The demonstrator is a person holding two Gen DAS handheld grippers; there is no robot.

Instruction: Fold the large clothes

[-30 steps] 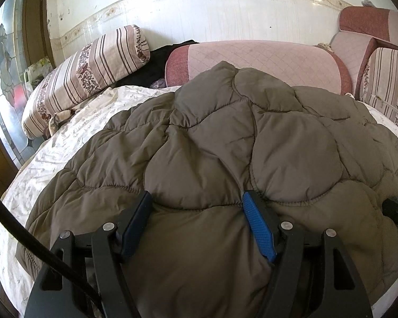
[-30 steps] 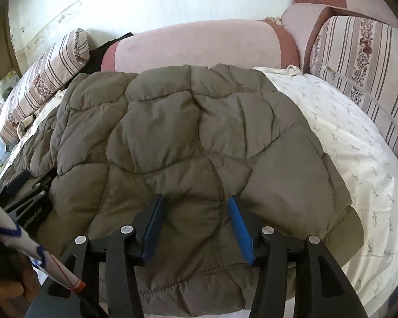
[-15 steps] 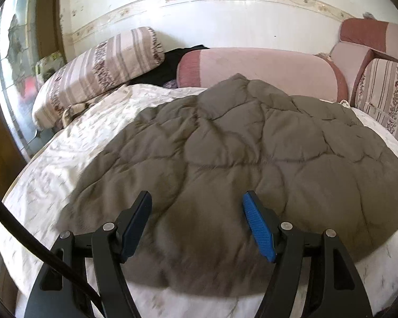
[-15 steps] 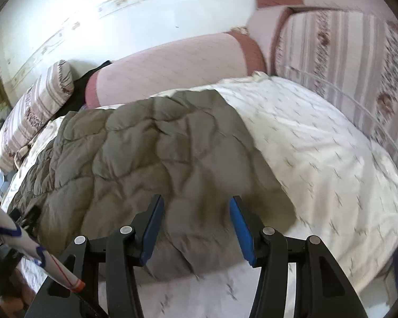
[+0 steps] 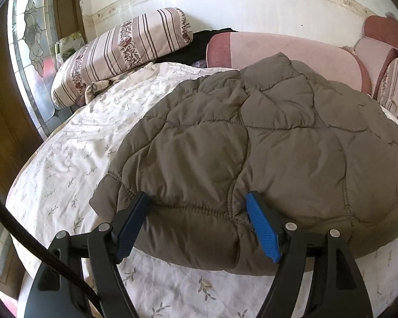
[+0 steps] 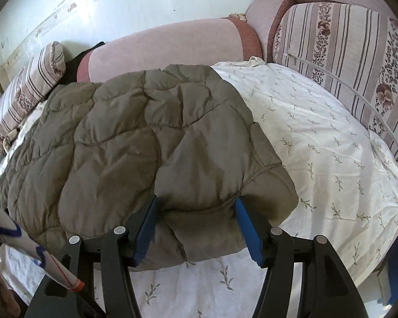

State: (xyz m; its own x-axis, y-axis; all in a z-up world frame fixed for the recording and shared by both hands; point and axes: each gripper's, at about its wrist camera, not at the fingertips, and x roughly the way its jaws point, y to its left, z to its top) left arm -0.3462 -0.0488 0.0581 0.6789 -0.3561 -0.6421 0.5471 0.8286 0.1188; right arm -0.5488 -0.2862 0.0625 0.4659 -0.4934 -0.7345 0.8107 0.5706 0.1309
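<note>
A brown quilted puffer jacket (image 5: 252, 137) lies spread on the bed, its thick near edge toward me. In the left wrist view my left gripper (image 5: 197, 198) sits at the jacket's near left corner. Its jaws are opening, with the puffy hem bulging between the blue pads. The same jacket (image 6: 135, 137) fills the left half of the right wrist view. At its near right corner is my right gripper (image 6: 197, 201), jaws also opening, hem fabric between the fingers. Neither grip pinches the cloth tight.
A white floral bedsheet (image 6: 318, 143) covers the round bed. Pink bolsters (image 5: 291, 50) and striped cushions (image 5: 124, 50) ring the far side, with a striped backrest (image 6: 345, 53) at right. A stained-glass door (image 5: 31, 47) stands at left. A white striped handle (image 6: 26, 254) crosses the right view's lower left.
The jacket went from filling both views to lying flat on the bed. Both grippers swung outward and now sit at its near corners, with their jaws a little wider.
</note>
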